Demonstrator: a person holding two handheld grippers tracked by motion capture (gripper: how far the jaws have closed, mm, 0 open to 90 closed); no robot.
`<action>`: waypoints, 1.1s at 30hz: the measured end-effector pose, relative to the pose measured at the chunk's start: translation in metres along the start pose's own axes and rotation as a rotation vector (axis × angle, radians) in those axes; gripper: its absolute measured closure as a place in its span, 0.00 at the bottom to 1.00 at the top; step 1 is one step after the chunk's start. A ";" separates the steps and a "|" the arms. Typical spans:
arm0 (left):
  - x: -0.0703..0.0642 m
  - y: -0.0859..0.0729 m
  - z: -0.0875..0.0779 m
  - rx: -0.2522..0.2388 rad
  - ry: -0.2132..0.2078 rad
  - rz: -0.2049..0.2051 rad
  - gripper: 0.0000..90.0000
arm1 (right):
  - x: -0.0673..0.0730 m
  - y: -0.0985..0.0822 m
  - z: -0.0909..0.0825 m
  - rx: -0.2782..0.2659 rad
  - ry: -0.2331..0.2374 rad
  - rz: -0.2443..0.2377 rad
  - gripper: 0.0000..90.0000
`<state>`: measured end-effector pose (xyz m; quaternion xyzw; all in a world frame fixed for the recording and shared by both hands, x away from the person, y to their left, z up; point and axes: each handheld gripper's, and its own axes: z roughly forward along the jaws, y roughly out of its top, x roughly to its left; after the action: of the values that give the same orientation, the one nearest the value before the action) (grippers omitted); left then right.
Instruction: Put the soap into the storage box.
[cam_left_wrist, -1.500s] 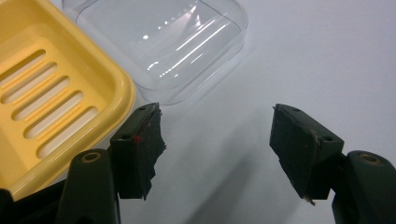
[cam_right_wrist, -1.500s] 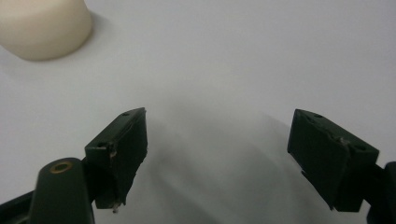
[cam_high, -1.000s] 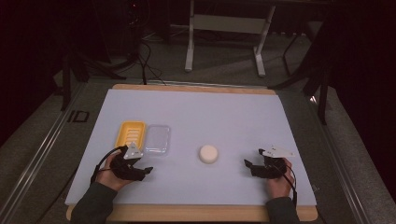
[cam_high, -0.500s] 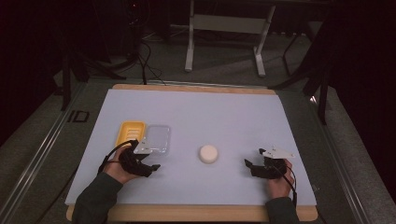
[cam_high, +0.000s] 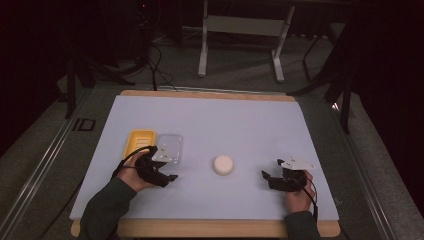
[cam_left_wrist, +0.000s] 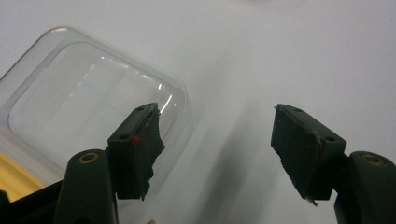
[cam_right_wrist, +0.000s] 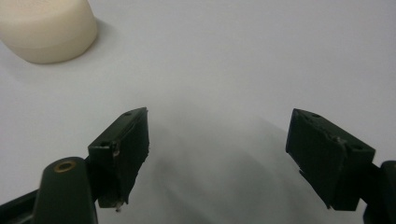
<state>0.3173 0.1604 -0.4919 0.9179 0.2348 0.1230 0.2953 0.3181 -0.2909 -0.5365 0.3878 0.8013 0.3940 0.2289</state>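
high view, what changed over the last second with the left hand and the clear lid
The left hand-held gripper moved right along the table's near side, from by the yellow tray to just below the clear lid. Its jaws are open, holding nothing. The lid, tray, white round block and right hand-held gripper, also open, stayed where they were.

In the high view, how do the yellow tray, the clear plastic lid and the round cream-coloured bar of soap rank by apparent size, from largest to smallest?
1-2. Yellow tray and clear plastic lid: they look alike, and the left gripper covers part of both, so no ranking.
3. Round cream-coloured soap: plainly the smallest.
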 end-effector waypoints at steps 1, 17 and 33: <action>0.000 0.001 0.001 -0.003 -0.002 -0.002 0.36 | 0.000 0.000 0.000 0.001 0.000 0.000 0.23; 0.001 0.021 0.011 -0.004 -0.035 0.043 0.33 | 0.001 0.000 0.000 0.005 0.001 -0.002 0.23; 0.001 0.033 0.019 0.014 -0.047 0.069 0.31 | 0.001 0.000 0.001 0.005 0.002 -0.008 0.23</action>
<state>0.3368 0.1281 -0.4872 0.9302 0.1968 0.1096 0.2898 0.3182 -0.2901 -0.5367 0.3849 0.8040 0.3915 0.2284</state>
